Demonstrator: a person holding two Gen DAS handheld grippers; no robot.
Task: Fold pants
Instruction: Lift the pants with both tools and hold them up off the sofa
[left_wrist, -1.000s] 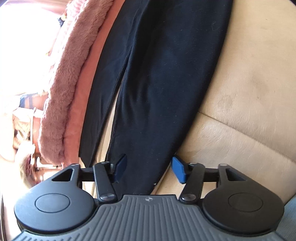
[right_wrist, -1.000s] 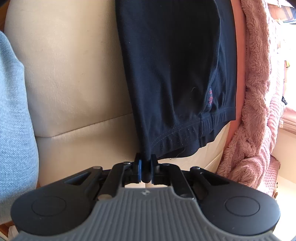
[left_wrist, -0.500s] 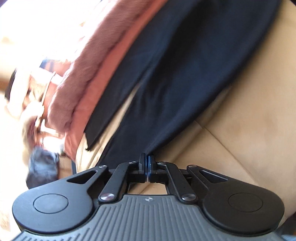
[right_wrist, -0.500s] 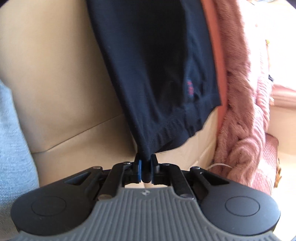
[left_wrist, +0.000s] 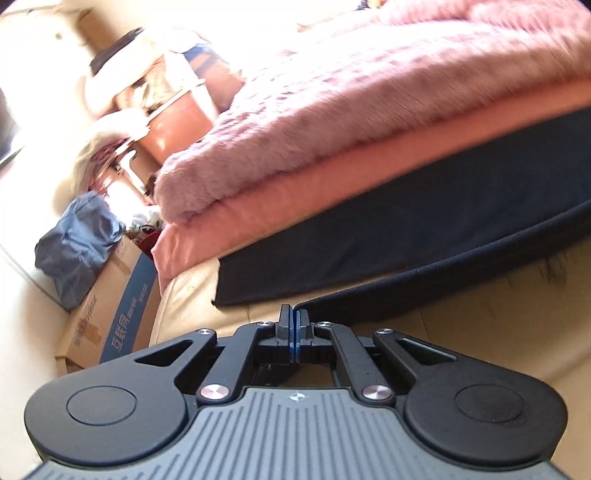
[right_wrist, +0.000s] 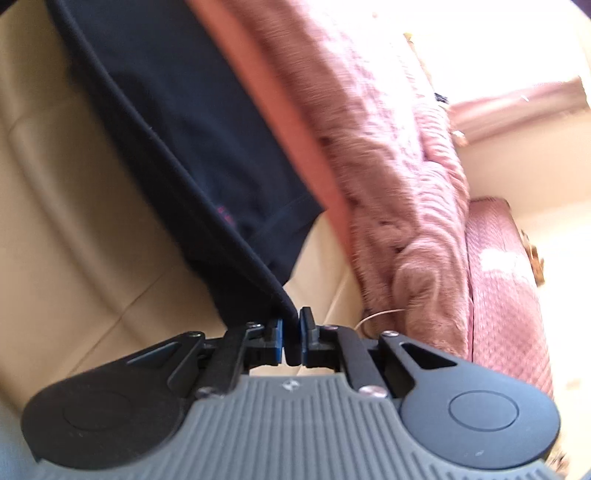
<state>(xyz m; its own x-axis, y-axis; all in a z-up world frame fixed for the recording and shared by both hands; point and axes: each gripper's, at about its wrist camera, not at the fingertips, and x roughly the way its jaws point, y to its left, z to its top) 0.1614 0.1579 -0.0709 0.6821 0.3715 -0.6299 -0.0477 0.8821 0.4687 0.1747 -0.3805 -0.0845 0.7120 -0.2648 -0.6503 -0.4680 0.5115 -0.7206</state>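
The dark navy pants (left_wrist: 424, 236) lie on a beige leather sofa (left_wrist: 480, 317). My left gripper (left_wrist: 294, 317) is shut on the hem of the near leg, which rises off the cushion as a taut edge; the other leg lies flat behind it. In the right wrist view my right gripper (right_wrist: 290, 321) is shut on the waistband corner of the pants (right_wrist: 177, 122), lifted clear of the sofa (right_wrist: 74, 206), with the fabric stretched away up and to the left.
A pink fluffy blanket (left_wrist: 369, 107) over a salmon sheet (left_wrist: 295, 199) lies just beyond the pants; it also shows in the right wrist view (right_wrist: 399, 192). A cardboard box (left_wrist: 110, 317) and a blue bag (left_wrist: 74, 251) stand past the sofa's left end.
My left gripper closed on the pant leg hem and lifted it, swinging its view round. My right gripper raised the waistband corner and tilted, pulling the fabric taut.
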